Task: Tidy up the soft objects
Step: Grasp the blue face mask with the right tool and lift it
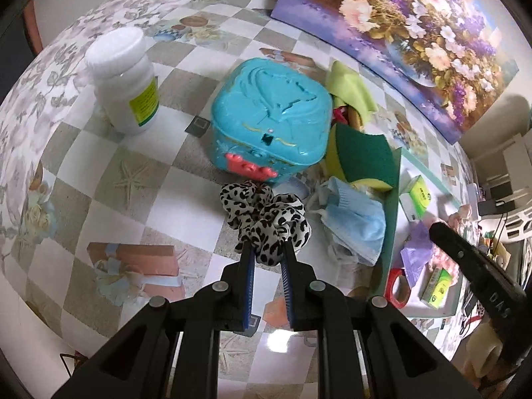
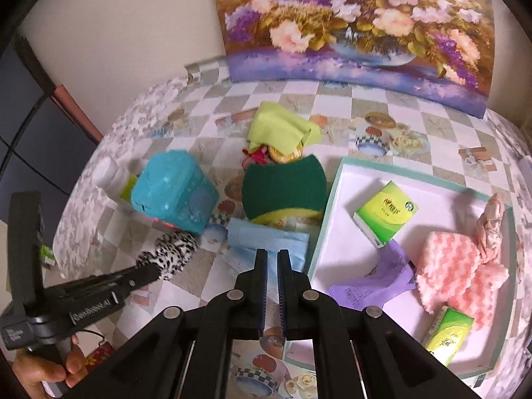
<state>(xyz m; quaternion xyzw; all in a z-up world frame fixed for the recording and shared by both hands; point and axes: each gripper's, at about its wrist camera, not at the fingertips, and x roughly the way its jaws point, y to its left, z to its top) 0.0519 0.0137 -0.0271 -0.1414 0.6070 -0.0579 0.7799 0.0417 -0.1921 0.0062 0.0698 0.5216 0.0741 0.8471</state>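
Note:
My left gripper (image 1: 267, 249) is shut on a black-and-white spotted scrunchie (image 1: 266, 216), held just above the table in front of a teal plastic box (image 1: 271, 116); the scrunchie also shows in the right wrist view (image 2: 173, 252). My right gripper (image 2: 272, 254) is nearly shut and empty, hovering over a blue face mask (image 2: 266, 242), which also shows in the left wrist view (image 1: 352, 222). A green and yellow sponge (image 2: 282, 189) and a lime cloth (image 2: 279, 129) lie beyond. The white tray (image 2: 335, 199) holds a pink fluffy cloth (image 2: 455, 272), a purple cloth (image 2: 375, 282) and two green tissue packs (image 2: 385, 212).
A white jar (image 1: 123, 79) stands left of the teal box. A flower painting (image 2: 359, 23) leans on the wall behind. A red tape roll (image 1: 397, 287) lies by the tray. The checkered tablecloth (image 1: 133, 183) covers the table.

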